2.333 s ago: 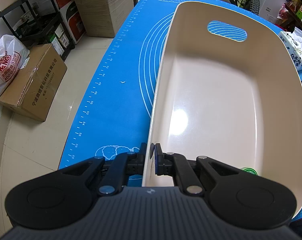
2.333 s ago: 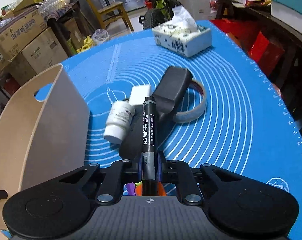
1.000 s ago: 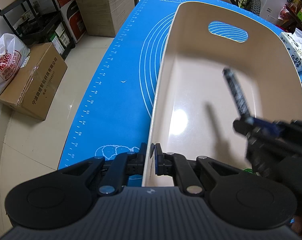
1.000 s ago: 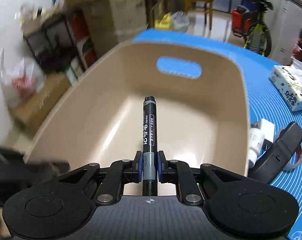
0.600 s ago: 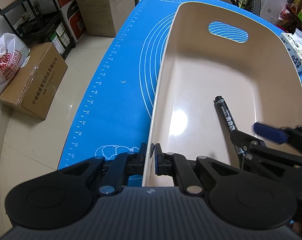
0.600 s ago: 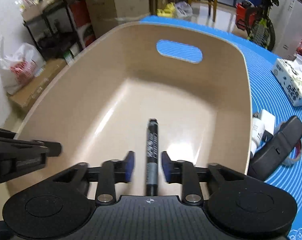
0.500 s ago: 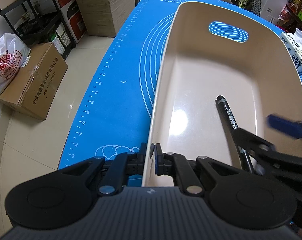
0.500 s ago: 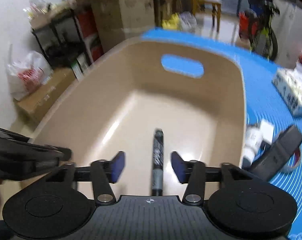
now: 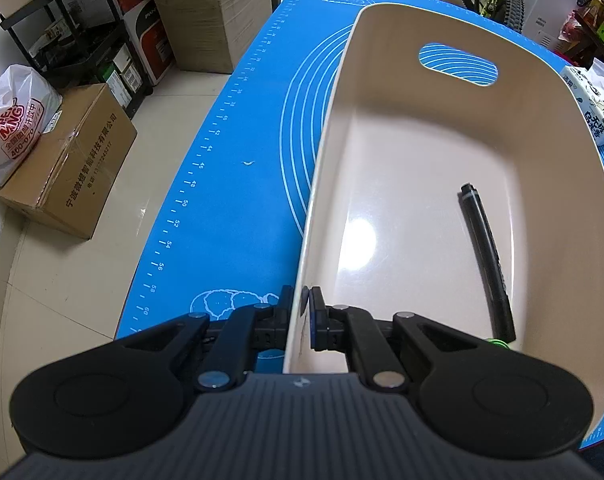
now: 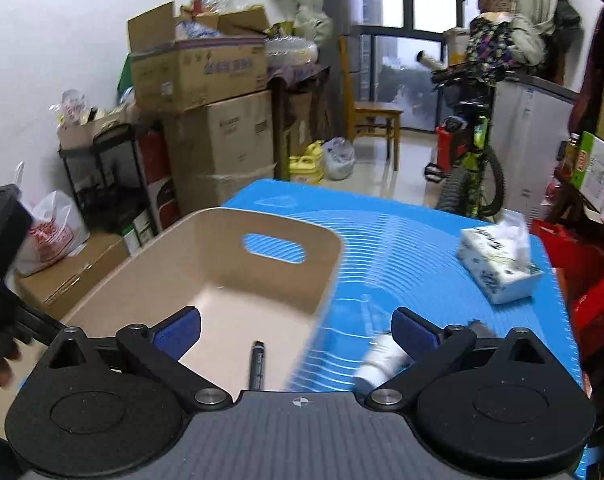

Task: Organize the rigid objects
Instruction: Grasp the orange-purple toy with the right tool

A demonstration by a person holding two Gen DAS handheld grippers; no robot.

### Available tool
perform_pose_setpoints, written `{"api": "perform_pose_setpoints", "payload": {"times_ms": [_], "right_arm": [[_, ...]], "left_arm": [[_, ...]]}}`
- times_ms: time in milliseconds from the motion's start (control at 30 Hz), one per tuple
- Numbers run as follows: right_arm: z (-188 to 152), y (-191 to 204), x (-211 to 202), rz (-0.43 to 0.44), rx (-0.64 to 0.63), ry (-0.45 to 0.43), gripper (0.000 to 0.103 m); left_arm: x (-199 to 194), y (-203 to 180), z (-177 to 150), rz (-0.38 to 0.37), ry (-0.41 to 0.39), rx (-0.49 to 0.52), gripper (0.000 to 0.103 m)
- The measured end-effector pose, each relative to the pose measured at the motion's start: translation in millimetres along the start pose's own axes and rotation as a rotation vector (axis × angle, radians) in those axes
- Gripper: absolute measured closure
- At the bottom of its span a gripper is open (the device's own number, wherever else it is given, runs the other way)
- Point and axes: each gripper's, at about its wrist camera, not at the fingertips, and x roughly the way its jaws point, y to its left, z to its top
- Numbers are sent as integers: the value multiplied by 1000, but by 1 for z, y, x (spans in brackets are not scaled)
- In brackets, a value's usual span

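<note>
Cluttered storeroom, blue mat (image 9: 238, 208): left gripper (image 9: 301, 312) clamps the beige bin's (image 9: 574, 184) rim, steadying it — marker (image 9: 487, 264) inside — right gripper (image 10: 296, 330) spread, empty.

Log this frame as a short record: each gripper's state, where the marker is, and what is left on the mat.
left gripper: shut on the bin wall
right gripper: open, holding nothing
marker: lying flat on the bin floor
white bottle: on the blue mat, outside the bin, blurred
tissue box: on the mat, far right
</note>
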Motion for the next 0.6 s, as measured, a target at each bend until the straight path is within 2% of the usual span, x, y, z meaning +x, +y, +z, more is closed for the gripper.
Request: {"api": "perform_pose_setpoints", "payload": {"times_ms": [100,233,400,600], "right_arm": [[-14,-22,9,-76,13,59,2],[-37,-43,20,-112,6,129,2],[-62,-50,38,-125,-37,224,2],[-87,-59,61,-116,15,323,2]], "left_arm": [[0,0,0,0,0,0,94],[0,0,0,0,0,0,94],[0,0,0,2,0,0,94],[-1,2,0,4,0,-2,93]]}}
